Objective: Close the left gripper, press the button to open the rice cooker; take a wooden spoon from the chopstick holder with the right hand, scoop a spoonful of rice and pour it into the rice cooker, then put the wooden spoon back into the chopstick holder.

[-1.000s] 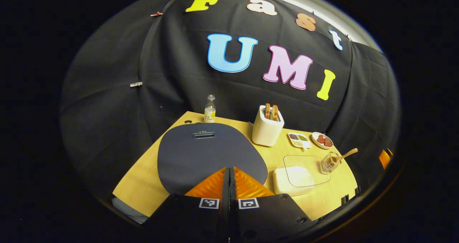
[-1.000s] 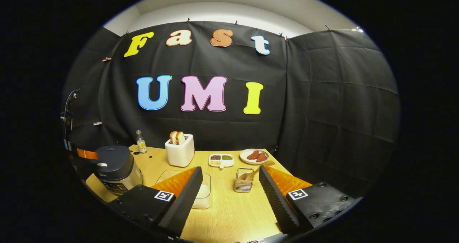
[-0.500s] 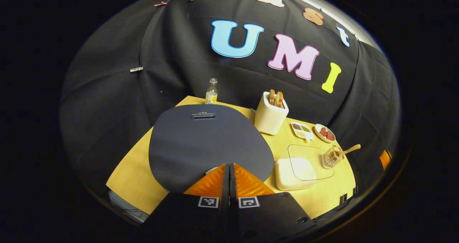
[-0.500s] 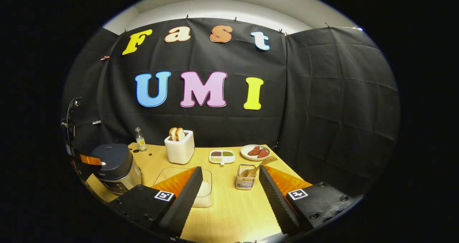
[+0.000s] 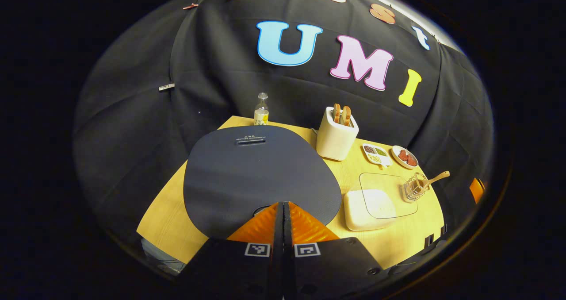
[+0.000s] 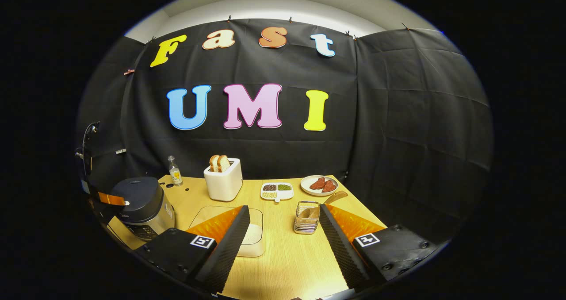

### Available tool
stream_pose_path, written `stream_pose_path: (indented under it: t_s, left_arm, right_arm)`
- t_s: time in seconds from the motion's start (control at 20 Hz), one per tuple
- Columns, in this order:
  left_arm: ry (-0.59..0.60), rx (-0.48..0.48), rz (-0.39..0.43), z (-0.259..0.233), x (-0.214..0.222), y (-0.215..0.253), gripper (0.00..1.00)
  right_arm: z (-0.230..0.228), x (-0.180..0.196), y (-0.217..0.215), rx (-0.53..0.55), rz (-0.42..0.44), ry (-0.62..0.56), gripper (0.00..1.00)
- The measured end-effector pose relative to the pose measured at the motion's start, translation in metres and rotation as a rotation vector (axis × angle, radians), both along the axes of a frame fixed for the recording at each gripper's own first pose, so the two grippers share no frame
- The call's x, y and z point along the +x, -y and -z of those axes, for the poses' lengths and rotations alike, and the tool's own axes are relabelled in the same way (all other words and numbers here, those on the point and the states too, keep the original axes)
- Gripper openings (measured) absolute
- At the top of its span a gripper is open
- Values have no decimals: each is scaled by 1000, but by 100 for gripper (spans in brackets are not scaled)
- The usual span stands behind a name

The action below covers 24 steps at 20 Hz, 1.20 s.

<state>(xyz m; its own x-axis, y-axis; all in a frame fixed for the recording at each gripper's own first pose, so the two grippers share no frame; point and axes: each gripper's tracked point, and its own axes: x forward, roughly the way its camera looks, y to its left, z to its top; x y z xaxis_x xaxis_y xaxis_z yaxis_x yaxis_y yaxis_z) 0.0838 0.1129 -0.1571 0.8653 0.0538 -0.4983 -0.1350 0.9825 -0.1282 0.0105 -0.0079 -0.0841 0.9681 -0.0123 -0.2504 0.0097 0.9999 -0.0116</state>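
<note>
Left gripper (image 5: pixel 283 205) pressed together, tips at the near edge of the rice cooker (image 5: pixel 261 171) lid. Right gripper (image 6: pixel 283 213) spread wide, chopstick holder (image 6: pixel 306 218) between its fingers, ahead.

Left tool (image 5: pixel 283 205) fingers pressed together; right tool (image 6: pixel 283 211) spread

both views look evenly lit from above, and i see the table (image 6: pixel 283 255) bright and warm while the cloth wall (image 6: pixel 398 127) swallows the light. a pale strip of ceiling glows at the top of the right gripper view. the cooker lid (image 5: pixel 261 171) is matte, without glare. shadows under things are soft and short. the fisheye bends the table edge and the wall's folds strongly near the rim, where it darkens. focus is sharp throughout.
</note>
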Motion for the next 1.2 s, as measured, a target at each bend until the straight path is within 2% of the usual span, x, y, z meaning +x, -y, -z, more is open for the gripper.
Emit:
stream_pose_path:
  t_s: [0.15,0.35,0.45,0.6,0.8,0.9,0.95,1.15,1.2]
  left_arm:
    - [28,6,-36,-9,0,-1,6]
    - [286,-3,-208,-84,7,-13,6]
    - [396,91,-306,-122,1,-25,6]
    - [499,215,-335,-171,-6,-12,7]
    - [481,257,-342,-175,-6,12,8]
    - [473,246,-342,-172,-10,29,12]
    - [474,243,-340,-171,-11,38,23]
    - [475,269,-313,-172,-9,75,85]
    - [470,271,-306,-171,-7,86,89]
  right_arm:
    - [0,11,9,16,-8,-9,99]
    - [-6,32,30,13,-10,12,99]
    - [-7,42,43,25,-10,16,99]
    - [-3,55,62,40,-8,12,99]
    - [13,74,86,77,4,-12,99]
    - [24,83,96,102,8,-36,99]
    - [30,88,101,113,11,-46,98]
    - [55,107,127,149,35,-95,98]
    - [62,111,133,167,44,-113,99]
